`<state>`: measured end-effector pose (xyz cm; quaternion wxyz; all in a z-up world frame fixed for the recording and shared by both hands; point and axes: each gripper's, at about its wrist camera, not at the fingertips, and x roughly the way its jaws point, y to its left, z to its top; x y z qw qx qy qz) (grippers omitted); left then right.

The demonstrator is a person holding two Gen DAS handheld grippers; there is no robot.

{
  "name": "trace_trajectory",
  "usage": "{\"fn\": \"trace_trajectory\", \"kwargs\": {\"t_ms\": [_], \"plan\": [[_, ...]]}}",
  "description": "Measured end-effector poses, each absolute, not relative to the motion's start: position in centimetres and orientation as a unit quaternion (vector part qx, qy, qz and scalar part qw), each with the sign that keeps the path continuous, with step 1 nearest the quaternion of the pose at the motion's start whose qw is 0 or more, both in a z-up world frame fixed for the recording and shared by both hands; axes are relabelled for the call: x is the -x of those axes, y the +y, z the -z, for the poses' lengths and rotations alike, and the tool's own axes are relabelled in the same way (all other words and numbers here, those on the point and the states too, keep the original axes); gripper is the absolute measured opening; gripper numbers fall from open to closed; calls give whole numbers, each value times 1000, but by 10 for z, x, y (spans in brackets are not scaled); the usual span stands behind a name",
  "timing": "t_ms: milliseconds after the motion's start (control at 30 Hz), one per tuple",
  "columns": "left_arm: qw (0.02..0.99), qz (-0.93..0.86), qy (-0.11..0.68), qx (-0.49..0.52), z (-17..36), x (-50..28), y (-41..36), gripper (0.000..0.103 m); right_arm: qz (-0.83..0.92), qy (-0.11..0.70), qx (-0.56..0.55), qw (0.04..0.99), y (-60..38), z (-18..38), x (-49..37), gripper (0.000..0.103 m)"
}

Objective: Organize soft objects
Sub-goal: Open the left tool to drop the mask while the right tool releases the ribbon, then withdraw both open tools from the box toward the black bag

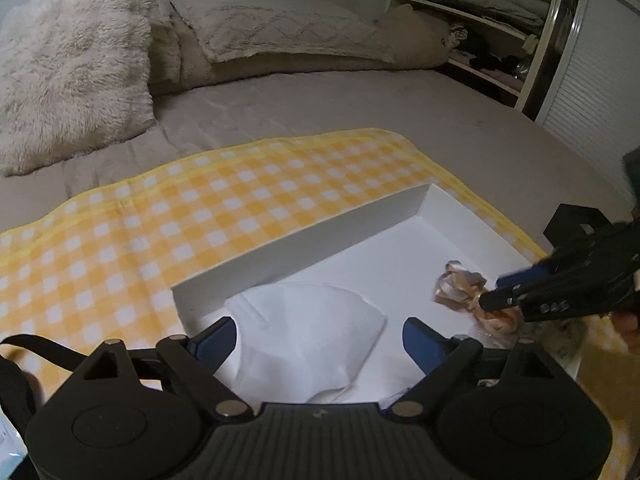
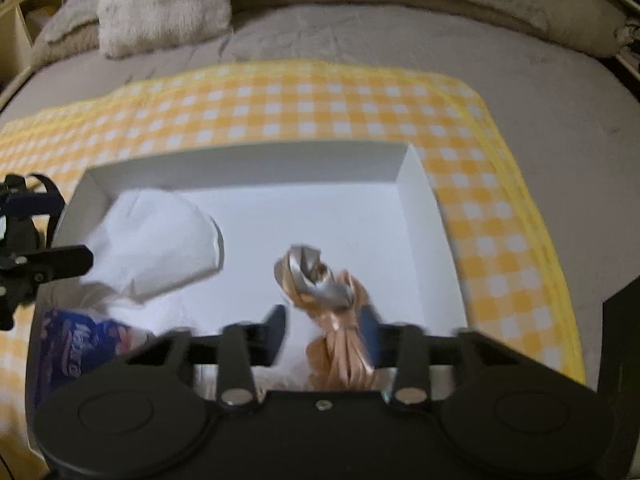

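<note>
The right gripper (image 2: pixel 324 330) has its 2 fingers apart with a bunch of peach ribbon (image 2: pixel 340 320) between them, down inside the white box (image 2: pixel 248 160) on the yellow checked cloth (image 2: pixel 280 100). The left gripper (image 1: pixel 320 340) is wide open around the white mask (image 1: pixel 308 332) in the same box. I think the ribbon is being dropped off, so next the right gripper should lift away gently so the ribbon does not snag.
</note>
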<state>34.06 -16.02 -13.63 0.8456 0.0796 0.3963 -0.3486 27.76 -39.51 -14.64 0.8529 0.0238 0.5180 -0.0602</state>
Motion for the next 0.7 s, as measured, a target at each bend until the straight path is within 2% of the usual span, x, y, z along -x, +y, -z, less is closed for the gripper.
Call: {"fn": "trace_trajectory", "kwargs": {"t_ms": [67,267,400,533,700], "plan": [[847,346,397,-73,135,-339,-162,93,80,536,-10,841,-398,158,-278,18],[848,329,412,-54,134,-334,-168,93,96,520,-21,848,-407,155,-264,18],[855,323,399,-77,124,-322,-172,95,89,476,-30,874,-408,124,-251,26],[864,306,391,-87,109,-304,-168,98,80,442,-47,892,-408,99,-227,40],[872,287,387,-82,87,-272,-160,102,76,399,-46,913,-403,72,-183,69]]}}
